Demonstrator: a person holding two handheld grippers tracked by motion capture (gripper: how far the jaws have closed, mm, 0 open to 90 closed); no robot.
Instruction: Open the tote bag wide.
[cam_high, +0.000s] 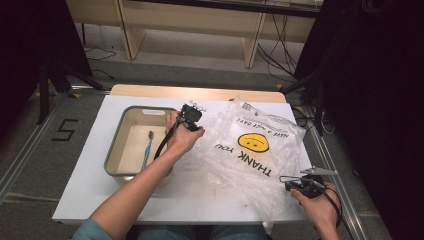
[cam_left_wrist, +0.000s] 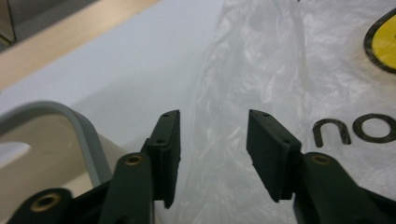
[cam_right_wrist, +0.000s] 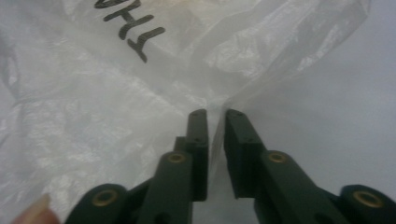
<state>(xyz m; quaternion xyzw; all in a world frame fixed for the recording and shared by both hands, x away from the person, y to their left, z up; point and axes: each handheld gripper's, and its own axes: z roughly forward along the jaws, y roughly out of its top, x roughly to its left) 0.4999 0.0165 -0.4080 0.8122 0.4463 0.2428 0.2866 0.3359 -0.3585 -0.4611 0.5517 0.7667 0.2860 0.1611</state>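
A clear plastic bag (cam_high: 252, 150) is printed with a yellow smiley face and black lettering. Left of the bag, a cream tray (cam_high: 116, 145) rimmed in grey is seen, a blue toothbrush (cam_high: 147, 148) inside. Both grippers' jaws are black.

I see a clear plastic bag (cam_high: 252, 150) lying crumpled and mostly flat on the white counter (cam_high: 90, 185). It bears a yellow smiley face and black "THANK YOU" lettering. My right gripper (cam_right_wrist: 215, 122) pinches its near edge
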